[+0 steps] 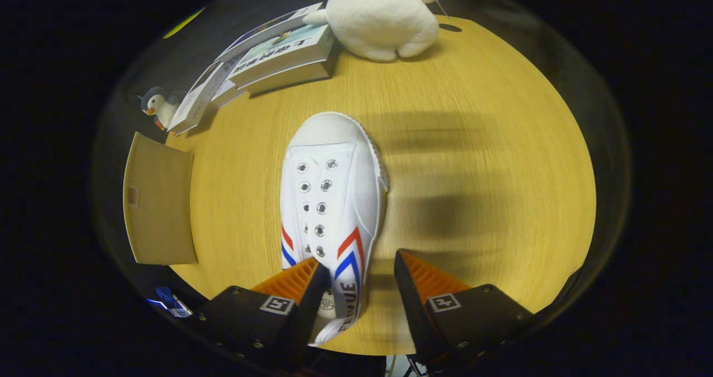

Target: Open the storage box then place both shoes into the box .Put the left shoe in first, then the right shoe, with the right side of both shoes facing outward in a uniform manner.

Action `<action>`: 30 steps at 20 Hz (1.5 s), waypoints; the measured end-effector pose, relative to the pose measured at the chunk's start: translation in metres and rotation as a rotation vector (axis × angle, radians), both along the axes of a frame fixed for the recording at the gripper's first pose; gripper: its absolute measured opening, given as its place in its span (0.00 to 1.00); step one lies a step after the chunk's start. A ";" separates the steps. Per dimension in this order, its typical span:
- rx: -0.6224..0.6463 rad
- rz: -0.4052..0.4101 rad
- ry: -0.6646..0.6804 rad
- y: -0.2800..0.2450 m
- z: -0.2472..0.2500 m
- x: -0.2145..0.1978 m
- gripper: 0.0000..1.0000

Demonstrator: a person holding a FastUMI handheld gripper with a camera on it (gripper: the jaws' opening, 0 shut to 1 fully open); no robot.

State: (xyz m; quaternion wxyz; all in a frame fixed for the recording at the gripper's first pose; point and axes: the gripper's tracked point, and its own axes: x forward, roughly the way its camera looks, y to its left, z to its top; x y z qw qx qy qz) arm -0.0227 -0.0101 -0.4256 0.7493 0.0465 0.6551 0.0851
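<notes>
On the round wooden tabletop (490, 160) lies one white canvas sneaker (333, 199), toe pointing away from the gripper (356, 271) and heel toward it. Its lace eyelets are empty, and red and blue chevron stripes mark both sides of the upper near the heel.

Gripper state: the jaws stand wide apart and hold nothing. One finger sits over the heel opening of the sneaker (whether it touches the shoe cannot be told); the other finger stands over bare wood just beside the shoe's striped side. The shoe's rear part thus lies between the fingers, nearer one of them, with most of its length extending just ahead of them.

Surrounding items:
- A flat tan cardboard panel (159, 199) lies at the table edge, well apart from the sneaker.
- A stack of books (278, 59) rests at the far edge of the table, beyond the toe.
- A white plush toy (379, 18) sits beside the books, touching the stack.
- A small penguin figure (159, 106) stands next to the nearest end of the stack.
</notes>
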 end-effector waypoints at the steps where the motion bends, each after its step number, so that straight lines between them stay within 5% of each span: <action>1: -0.021 0.018 -0.007 -0.003 0.004 0.001 0.41; 2: -0.016 0.021 -0.015 -0.004 0.002 0.001 0.41; 4: -0.033 -0.013 -0.024 -0.012 0.012 0.002 0.13; 6: 0.013 -0.072 -0.015 -0.007 0.006 0.001 0.04; 9: 0.080 -0.106 -0.003 0.001 0.027 -0.008 0.04; 21: 0.053 -0.021 -0.038 0.024 0.085 -0.011 0.04; 30: 0.070 0.111 -0.077 0.093 0.138 0.003 0.04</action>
